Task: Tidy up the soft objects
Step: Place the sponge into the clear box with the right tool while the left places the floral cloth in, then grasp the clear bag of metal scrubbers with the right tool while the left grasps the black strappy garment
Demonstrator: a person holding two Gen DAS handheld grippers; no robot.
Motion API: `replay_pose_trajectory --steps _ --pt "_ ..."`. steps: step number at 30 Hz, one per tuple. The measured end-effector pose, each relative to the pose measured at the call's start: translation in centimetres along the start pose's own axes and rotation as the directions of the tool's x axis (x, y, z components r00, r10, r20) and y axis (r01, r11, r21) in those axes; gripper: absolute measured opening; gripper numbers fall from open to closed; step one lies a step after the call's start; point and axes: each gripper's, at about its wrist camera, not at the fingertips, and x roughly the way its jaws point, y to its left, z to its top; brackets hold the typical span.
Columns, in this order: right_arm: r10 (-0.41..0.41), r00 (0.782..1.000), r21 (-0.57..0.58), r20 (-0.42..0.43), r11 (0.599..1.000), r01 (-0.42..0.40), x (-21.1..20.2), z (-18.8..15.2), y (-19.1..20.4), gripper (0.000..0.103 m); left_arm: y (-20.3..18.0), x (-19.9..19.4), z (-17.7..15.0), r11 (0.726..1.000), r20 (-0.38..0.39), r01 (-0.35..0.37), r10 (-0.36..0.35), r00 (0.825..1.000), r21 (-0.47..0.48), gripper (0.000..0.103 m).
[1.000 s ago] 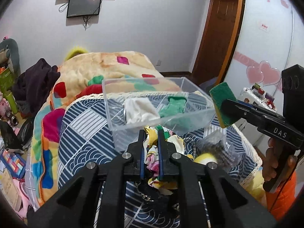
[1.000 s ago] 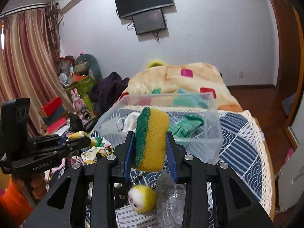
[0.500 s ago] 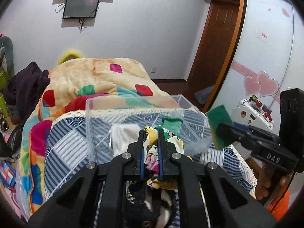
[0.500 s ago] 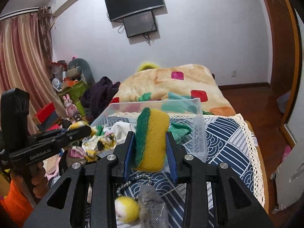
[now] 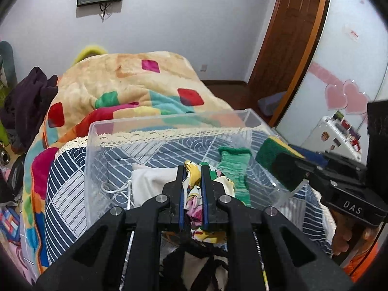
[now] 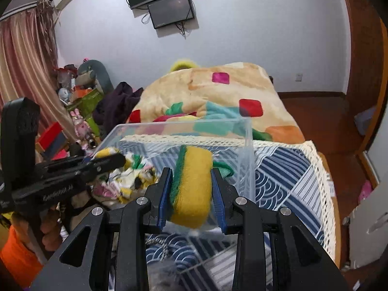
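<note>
A clear plastic bin (image 5: 97, 131) (image 6: 247, 131) stands on the patterned bed cover. In it lie a white cloth pouch (image 5: 150, 181) and a green knit piece (image 5: 235, 162). My left gripper (image 5: 192, 167) is shut on a colourful printed cloth (image 5: 194, 194) and holds it over the bin's near edge; the cloth also shows in the right wrist view (image 6: 126, 179). My right gripper (image 6: 191, 174) is shut on a yellow and green sponge (image 6: 191, 184) at the bin's right side, also seen in the left wrist view (image 5: 274, 155).
The bin rests on a blue and white wave-pattern cover (image 6: 286, 169) with a lace edge. A beige blanket with coloured squares (image 5: 133, 77) lies behind. A dark garment (image 5: 26, 97) and clutter (image 6: 80, 92) sit at the left. A grey fuzzy item (image 6: 162, 274) lies below the right gripper.
Both grippers moved forward to the bin with their loads. The printed cloth now hangs over the bin's near edge and the sponge is at its right wall.
</note>
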Motion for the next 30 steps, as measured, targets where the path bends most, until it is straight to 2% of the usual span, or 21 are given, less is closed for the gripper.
replay_pose_trajectory --steps 4,7,9,11,14,18,23,30 --pt "-0.018 0.999 -0.035 -0.037 0.999 0.017 1.2 0.3 0.4 0.028 0.2 1.1 -0.2 1.0 -0.049 -0.029 0.029 0.998 0.007 0.011" --pt "-0.039 0.997 -0.072 -0.065 0.997 0.035 2.0 0.0 0.8 0.028 0.5 1.0 -0.4 1.0 -0.052 -0.019 0.019 0.998 0.002 0.013" --pt "-0.056 0.995 -0.091 -0.081 0.995 0.049 2.4 -0.2 0.9 0.028 0.7 1.0 -0.4 1.0 -0.055 -0.012 0.012 0.998 -0.005 0.02" --pt "-0.072 0.993 -0.109 -0.097 0.992 0.062 2.6 -0.5 1.1 0.028 0.9 0.9 -0.4 1.0 -0.061 -0.001 0.0 0.998 -0.013 0.033" --pt "-0.079 0.992 -0.12 -0.1 0.99 0.067 2.3 -0.7 1.2 0.028 1.1 0.1 -0.4 1.0 -0.044 0.001 -0.002 0.999 -0.023 0.045" --pt "-0.093 0.993 -0.132 -0.078 0.988 0.082 1.2 -0.6 1.3 0.031 1.2 -1.3 -0.4 1.0 -0.01 -0.008 0.008 1.0 -0.023 0.056" --pt "-0.098 0.995 -0.126 -0.019 0.987 0.095 -0.8 -0.5 1.8 0.057 0.9 -3.6 -0.8 0.999 0.053 -0.035 0.035 0.998 0.01 0.073" --pt "-0.098 0.993 -0.127 0.062 0.986 0.105 -4.0 -0.9 2.4 0.068 0.6 -6.9 -2.6 0.998 0.108 -0.053 0.049 0.993 0.03 0.086"
